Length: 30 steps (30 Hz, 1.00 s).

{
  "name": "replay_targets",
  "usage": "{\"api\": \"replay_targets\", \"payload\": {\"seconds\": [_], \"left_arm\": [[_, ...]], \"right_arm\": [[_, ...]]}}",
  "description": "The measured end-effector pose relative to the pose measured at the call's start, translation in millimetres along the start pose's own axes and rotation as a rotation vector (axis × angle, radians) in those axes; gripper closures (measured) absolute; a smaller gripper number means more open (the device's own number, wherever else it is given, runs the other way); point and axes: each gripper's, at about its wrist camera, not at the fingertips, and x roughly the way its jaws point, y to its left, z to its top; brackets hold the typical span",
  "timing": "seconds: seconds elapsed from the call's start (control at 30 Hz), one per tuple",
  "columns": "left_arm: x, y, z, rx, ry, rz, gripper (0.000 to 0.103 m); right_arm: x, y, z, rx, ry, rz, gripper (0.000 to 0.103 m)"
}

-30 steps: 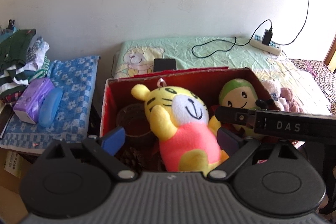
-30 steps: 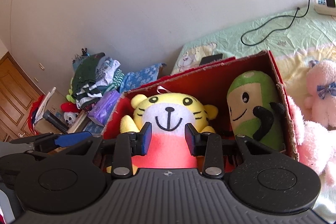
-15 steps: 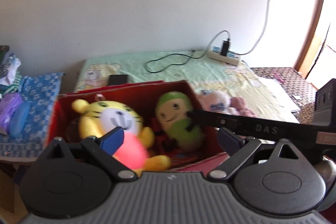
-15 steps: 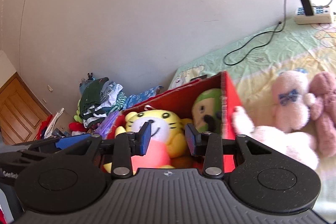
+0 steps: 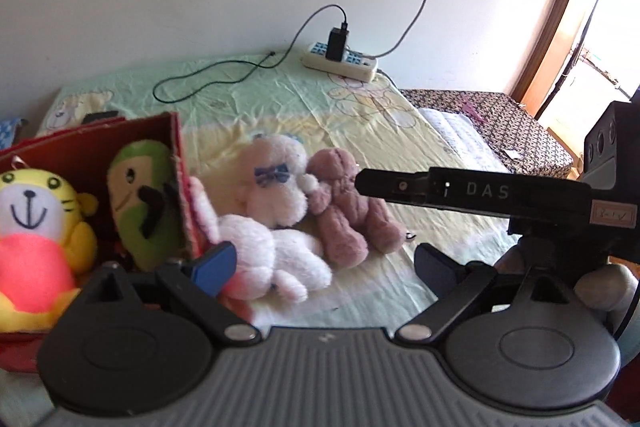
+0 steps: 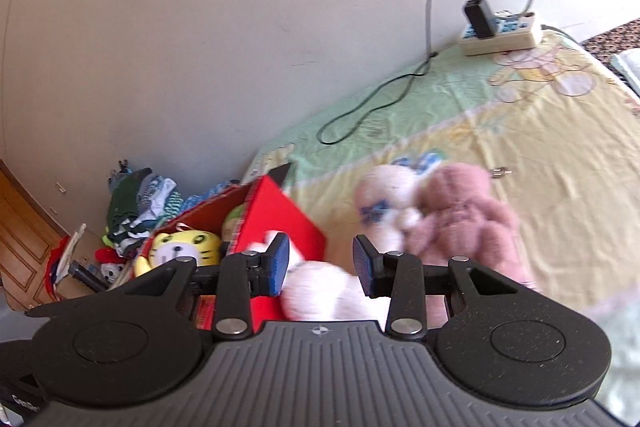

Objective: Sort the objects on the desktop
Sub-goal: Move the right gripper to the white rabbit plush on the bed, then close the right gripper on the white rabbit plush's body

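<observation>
Two hand-held grippers point(image 5: 324, 263) point(image 6: 320, 265) gaping empty, plush toys point(image 5: 280, 227) beside red box point(image 5: 180, 187) edge.

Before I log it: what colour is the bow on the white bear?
Blue, clearest in the left wrist view on the white bear.

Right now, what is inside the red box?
Inside the red box sit a yellow tiger plush and a green plush. The box bottom and anything beneath or behind them is covered, so I cannot tell.
</observation>
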Motion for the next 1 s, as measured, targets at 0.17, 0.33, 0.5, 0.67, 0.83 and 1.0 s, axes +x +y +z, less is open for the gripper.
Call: {"api": "replay_targets", "payload": {"seconds": [0.17, 0.33, 0.5, 0.67, 0.83, 1.0], "left_arm": [[40.2, -19.5, 4.3, -0.032, 0.055, -0.02, 0.008], [70.5, -32.6, 8.4, -0.032, 0.092, -0.008, 0.008], [93.7, -26.9, 16.4, -0.059, 0.113, 0.038, 0.008], [91.3, -17.0, 28.6, -0.053, 0.087, 0.07, 0.008], [82.9, -17.3, 8.1, -0.082, 0.13, 0.037, 0.008], [86.9, -10.2, -15.9, -0.16, 0.204, 0.057, 0.008]], "right_arm": [[-6.6, -41.1, 9.1, 0.018, 0.042, -0.067, 0.064], [-7.8, -68.1, 19.5, 0.031, 0.064, -0.092, 0.064], [5.7, -78.1, 36.5, 0.005, 0.099, -0.057, 0.064], [27.6, -70.3, 52.5, -0.053, 0.141, 0.013, 0.064], [47.6, -58.0, 51.0, -0.119, 0.222, 0.11, 0.064], [63.2, -58.0, 44.9, -0.132, 0.265, 0.127, 0.064]]}}
